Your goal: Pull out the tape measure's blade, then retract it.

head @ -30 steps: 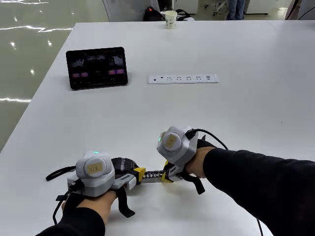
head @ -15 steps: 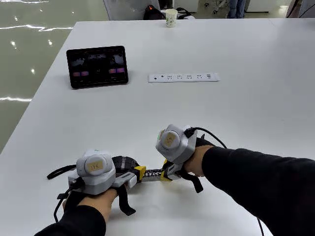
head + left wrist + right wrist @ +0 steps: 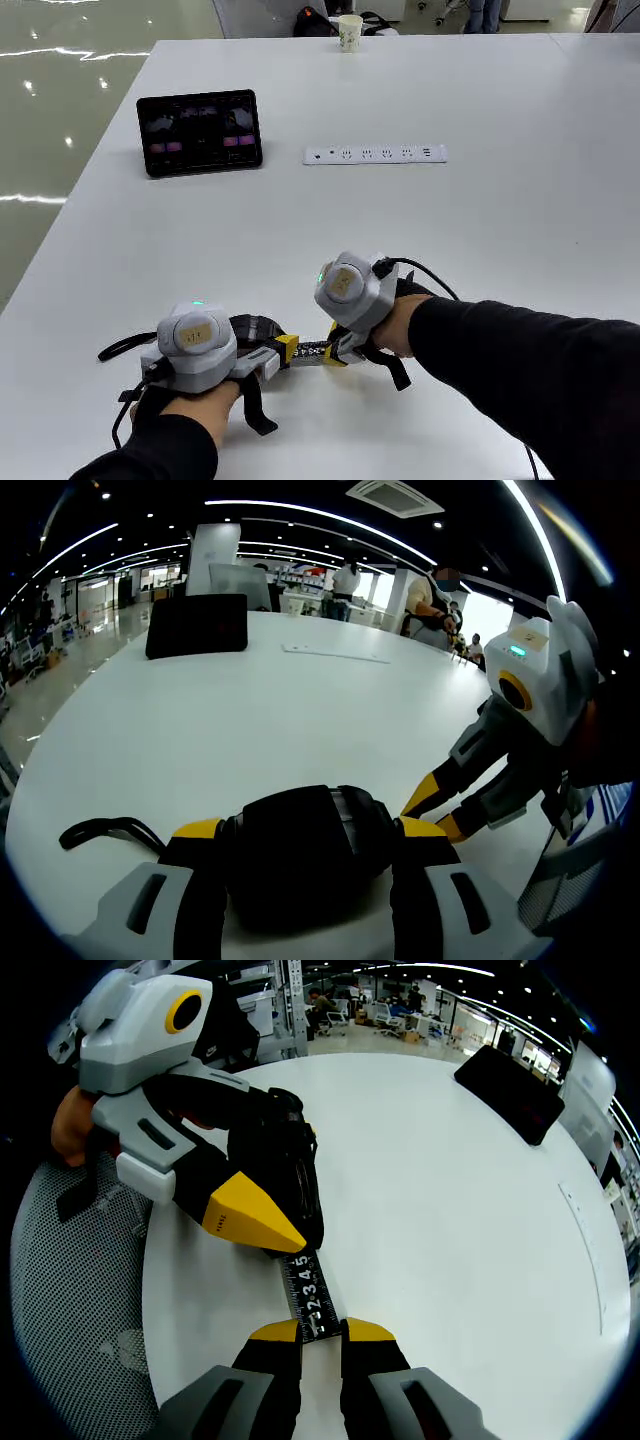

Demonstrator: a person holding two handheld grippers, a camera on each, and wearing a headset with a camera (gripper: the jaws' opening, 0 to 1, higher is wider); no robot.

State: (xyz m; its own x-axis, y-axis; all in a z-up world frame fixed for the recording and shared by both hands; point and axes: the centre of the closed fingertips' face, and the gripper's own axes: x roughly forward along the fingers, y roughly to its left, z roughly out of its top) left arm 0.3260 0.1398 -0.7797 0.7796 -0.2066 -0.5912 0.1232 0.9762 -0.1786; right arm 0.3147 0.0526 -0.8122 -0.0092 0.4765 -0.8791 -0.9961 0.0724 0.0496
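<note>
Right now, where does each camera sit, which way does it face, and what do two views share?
Head view: above the white table, looking forward and down; both sleeves show.
Left gripper view: along the left gripper, shut on the black rounded tape measure.
Right gripper view: along the right gripper, pinching the pale numbered blade.
Shared: each gripper view shows the other gripper.

My left tongs (image 3: 283, 350) sit low at lower left of the head view, jaws clamped on the tape measure case (image 3: 300, 850). My right tongs (image 3: 322, 1332), lower centre and angled toward them, pinch the blade (image 3: 308, 1295). Both forearms are in dark sleeves (image 3: 520, 370).
</note>
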